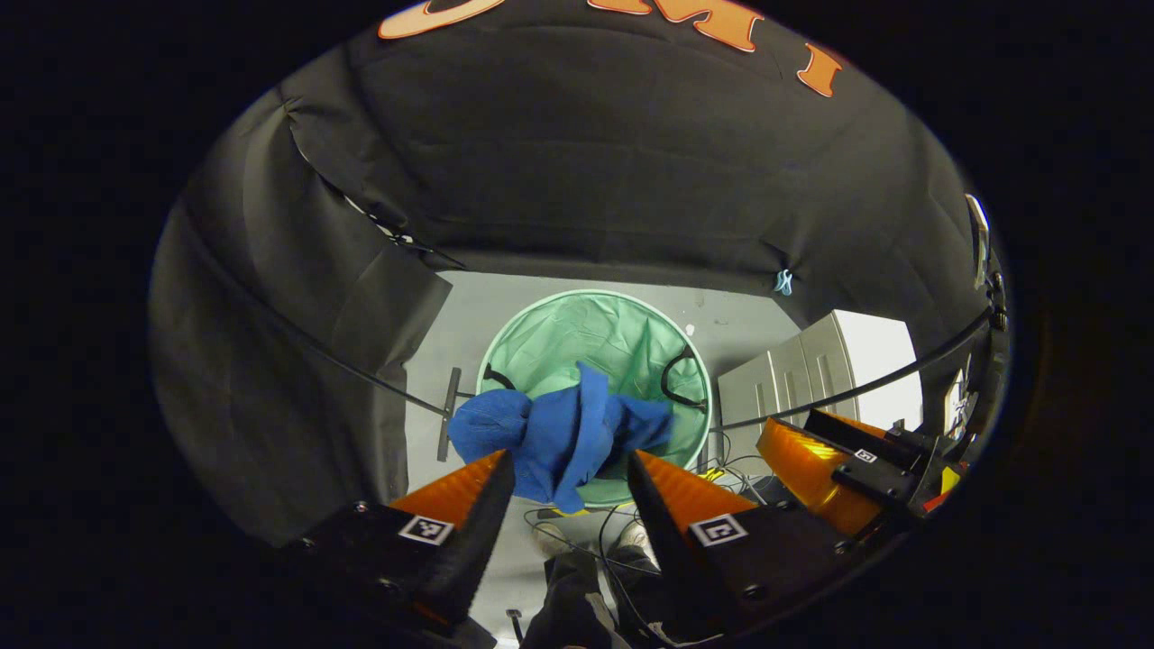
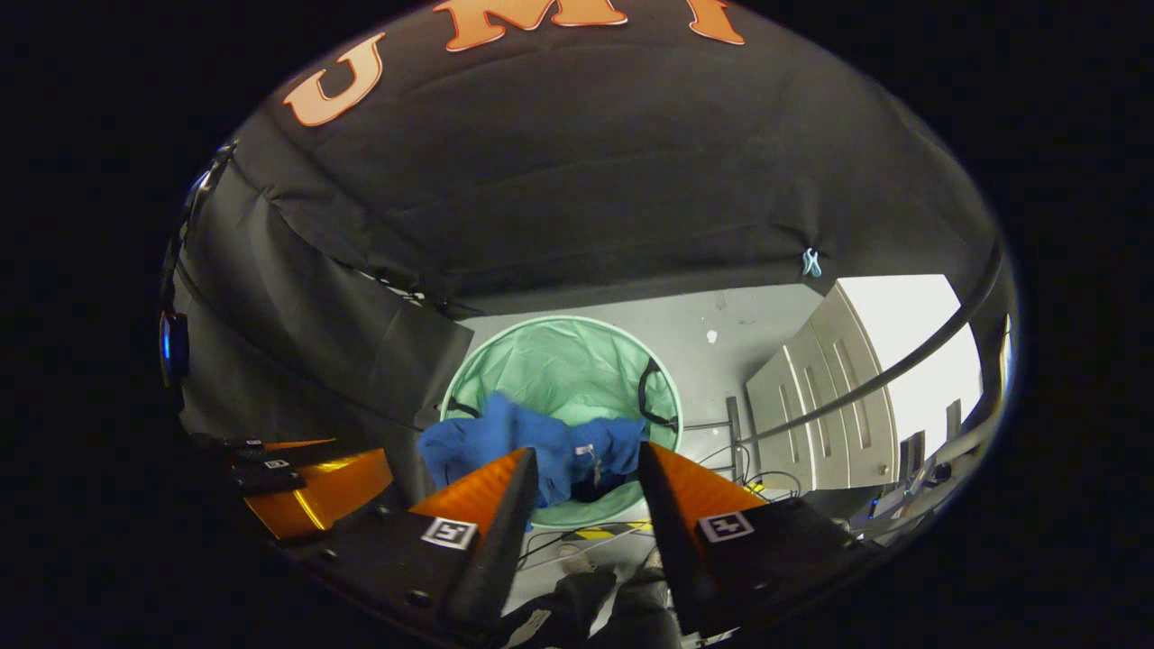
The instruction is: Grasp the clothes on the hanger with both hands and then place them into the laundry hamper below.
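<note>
Item, my left gripper (image 1: pixel 570 469): fingers spread wide, pinching nothing; pointed down over the hamper mouth; seen again at 8 o'clock in the right gripper view.

Item, my right gripper (image 2: pixel 584 464): fingers likewise spread apart, nothing pressed between them; its body also shows at 4 o'clock in the left gripper view.

Item, blue garment (image 1: pixel 561 431): crumpled, bunched into folds; seen in the gap between my left fingers, and at 6 o'clock of the hamper opening, draped across the near rim; in the right gripper view it sits (image 2: pixel 532 446) just beyond my right fingertips, a small pale tag showing on it; whether it rests on the rim or hangs in the air, I cannot tell.

Item, laundry hamper (image 1: pixel 622 324): round, pale green, open-topped, standing on the grey floor (image 1: pixel 730 329); two dark loop handles on its inner wall, at 3 and 9 o'clock.

Item, pale cabinet (image 1: pixel 811 361): at 3 o'clock of the hamper, near it.

Item, dark rail (image 2: pixel 865 379): thin, curving across at 3 o'clock.

Item, cables (image 1: pixel 739 469): loose on the floor at 5 o'clock of the hamper.
</note>
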Available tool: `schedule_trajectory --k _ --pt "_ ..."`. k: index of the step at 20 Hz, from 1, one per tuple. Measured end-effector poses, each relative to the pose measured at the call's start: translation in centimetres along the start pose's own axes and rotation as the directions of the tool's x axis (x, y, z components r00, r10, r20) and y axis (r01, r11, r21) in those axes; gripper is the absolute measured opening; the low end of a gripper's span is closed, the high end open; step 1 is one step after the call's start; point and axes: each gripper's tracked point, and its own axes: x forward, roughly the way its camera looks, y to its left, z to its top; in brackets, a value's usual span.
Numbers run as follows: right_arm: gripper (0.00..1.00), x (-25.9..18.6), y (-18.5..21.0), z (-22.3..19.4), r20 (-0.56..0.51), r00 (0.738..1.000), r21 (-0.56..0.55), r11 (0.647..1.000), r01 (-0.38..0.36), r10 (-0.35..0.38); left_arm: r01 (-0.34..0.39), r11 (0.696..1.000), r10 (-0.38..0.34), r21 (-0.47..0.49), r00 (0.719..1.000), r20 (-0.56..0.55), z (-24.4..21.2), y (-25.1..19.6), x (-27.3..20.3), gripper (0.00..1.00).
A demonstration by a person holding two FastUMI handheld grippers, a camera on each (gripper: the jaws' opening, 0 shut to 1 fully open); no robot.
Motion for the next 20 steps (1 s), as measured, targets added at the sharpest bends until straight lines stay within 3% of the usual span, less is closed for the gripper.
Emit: schedule_trajectory --k 1,2,3,4,5,9,14,17,20 --pt "0.80 -0.8 -0.2 0.0 0.013 1.000 -0.006 1.000 0.002 -0.002 -0.008 1.000 0.008 0.001 1.000 0.010 0.1 -0.1 -0.2 0.85" --pt "0.86 -1.5 0.0 -0.1 0.027 1.000 -0.007 1.000 0.002 -0.002 -0.017 1.000 0.017 0.006 0.999 0.030 0.2 0.1 -0.8 0.90" --pt "1.00 -2.2 0.1 0.2 0.043 0.999 -0.009 1.000 0.009 -0.008 -0.020 1.000 0.018 0.020 0.998 0.061 0.6 0.2 -1.3 0.94" --pt "0.94 -2.9 -0.3 0.6 0.062 0.998 -0.009 1.000 0.016 -0.015 -0.029 0.999 0.025 0.039 0.995 0.095 1.0 0.4 -1.8 0.97" --pt "0.99 -3.6 -1.0 1.0 0.085 0.996 -0.006 1.000 0.020 -0.019 -0.036 0.998 0.029 0.054 0.992 0.123 1.2 0.3 -2.9 0.98" --pt "0.99 -8.7 -2.0 3.1 0.203 0.979 0.019 1.000 0.013 -0.016 0.004 0.999 -0.011 0.034 0.975 0.222 2.3 -0.6 -7.2 0.97" --pt "0.99 -15.4 -5.4 6.0 0.378 0.925 0.082 0.997 -0.006 -0.025 -0.022 1.000 0.024 -0.009 0.934 0.357 2.8 1.7 -11.8 0.96" --pt "0.98 -19.7 -7.5 6.8 0.453 0.889 0.061 0.998 0.033 -0.057 -0.045 0.999 0.051 -0.024 0.897 0.440 3.9 3.0 -15.4 0.96" --pt "0.99 -22.9 -7.6 7.7 0.524 0.850 0.047 0.998 0.043 -0.062 -0.077 0.997 0.079 -0.027 0.820 0.567 5.9 4.1 -20.1 0.96"
